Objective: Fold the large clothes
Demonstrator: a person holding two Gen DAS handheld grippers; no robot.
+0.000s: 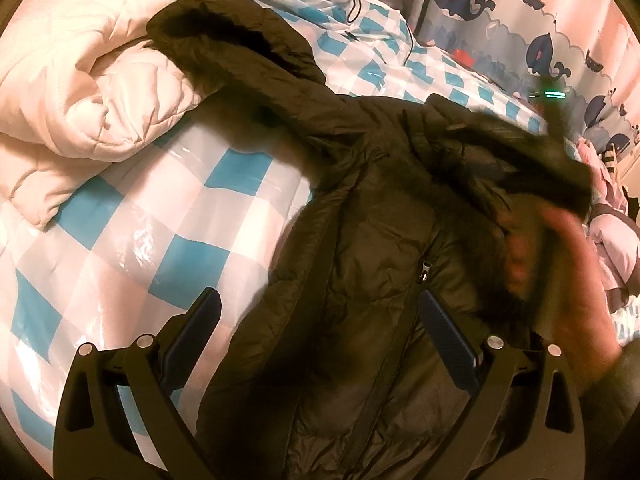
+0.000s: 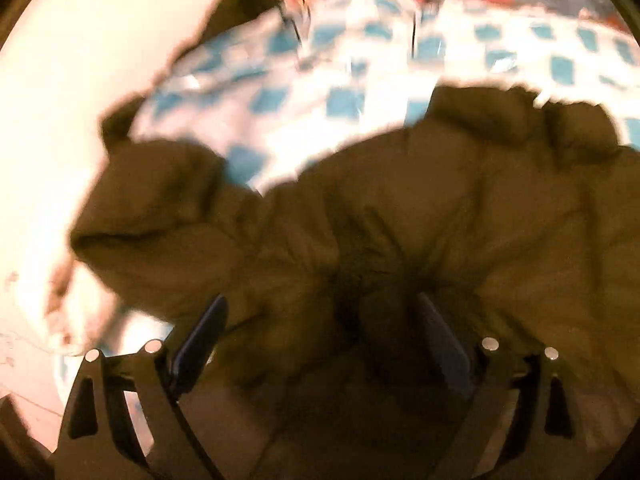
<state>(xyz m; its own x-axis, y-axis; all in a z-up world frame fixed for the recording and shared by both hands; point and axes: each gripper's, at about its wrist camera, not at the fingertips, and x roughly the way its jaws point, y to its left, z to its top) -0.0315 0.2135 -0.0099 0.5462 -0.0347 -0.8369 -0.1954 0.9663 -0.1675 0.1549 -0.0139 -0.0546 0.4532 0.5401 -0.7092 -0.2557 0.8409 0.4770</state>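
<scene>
Both hand-held grippers, left (image 1: 320, 320) and right (image 2: 320, 320), are seen spread wide, nothing pinched. Dark puffer jacket (image 1: 380, 280) is lying rumpled on the checkered bed cover (image 1: 180, 240). Judged light, soft, slippery; hem or shoulder seams are best gripped.
</scene>
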